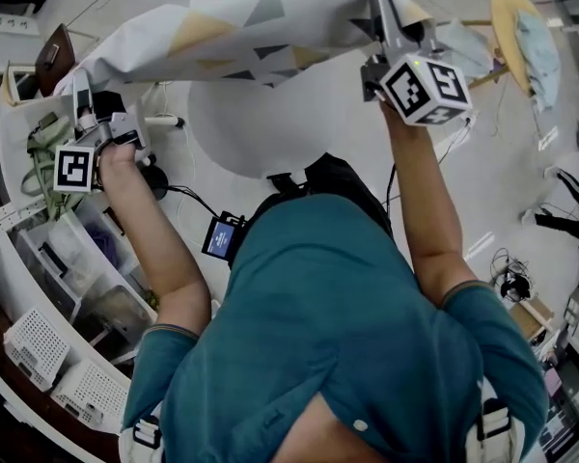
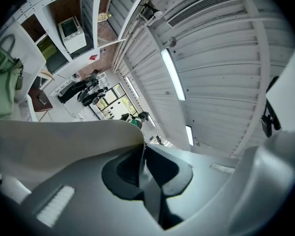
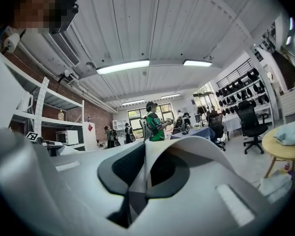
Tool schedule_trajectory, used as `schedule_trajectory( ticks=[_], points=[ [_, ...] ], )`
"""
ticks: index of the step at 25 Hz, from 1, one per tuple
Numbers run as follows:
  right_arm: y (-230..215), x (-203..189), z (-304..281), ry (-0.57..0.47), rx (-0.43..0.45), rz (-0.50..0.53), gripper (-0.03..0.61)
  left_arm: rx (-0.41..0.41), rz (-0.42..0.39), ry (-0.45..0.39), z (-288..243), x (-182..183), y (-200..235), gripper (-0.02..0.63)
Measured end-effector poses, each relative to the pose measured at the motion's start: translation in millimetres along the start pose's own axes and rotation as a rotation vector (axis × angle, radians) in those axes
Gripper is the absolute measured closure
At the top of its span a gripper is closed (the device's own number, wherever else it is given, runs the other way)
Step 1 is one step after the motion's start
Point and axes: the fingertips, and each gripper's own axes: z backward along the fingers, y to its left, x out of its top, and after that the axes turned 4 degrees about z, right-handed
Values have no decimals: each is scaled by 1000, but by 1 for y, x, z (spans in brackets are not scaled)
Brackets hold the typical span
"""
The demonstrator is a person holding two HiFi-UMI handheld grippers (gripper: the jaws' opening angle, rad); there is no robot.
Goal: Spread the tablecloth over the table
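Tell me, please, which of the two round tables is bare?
The large white table, below the held tablecloth; the small wooden table carries a pale blue cloth.

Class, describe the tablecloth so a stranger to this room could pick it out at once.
Find the round white table in front of the person. Above it, stretched between the left gripper and the right gripper, is the tablecloth. Alone here, it is pale fabric printed with yellow, grey and dark triangles.
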Motion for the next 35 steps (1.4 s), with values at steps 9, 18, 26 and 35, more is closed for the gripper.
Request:
schedule_trajectory(
  ticks=[9, 18, 26, 35],
  points=[
    [12, -49, 62, 62, -48, 4, 554, 25, 25, 50, 58, -27, 12, 603],
    [16, -96, 111, 143, -46, -11, 554, 236, 68, 68, 134, -59, 36, 600],
    [5, -146, 162, 207, 18, -108, 554, 346, 67, 68, 190, -100, 37, 593],
    [-11, -219, 215, 312, 80, -311, 554, 483, 94, 109, 262, -157, 56, 583]
  ],
)
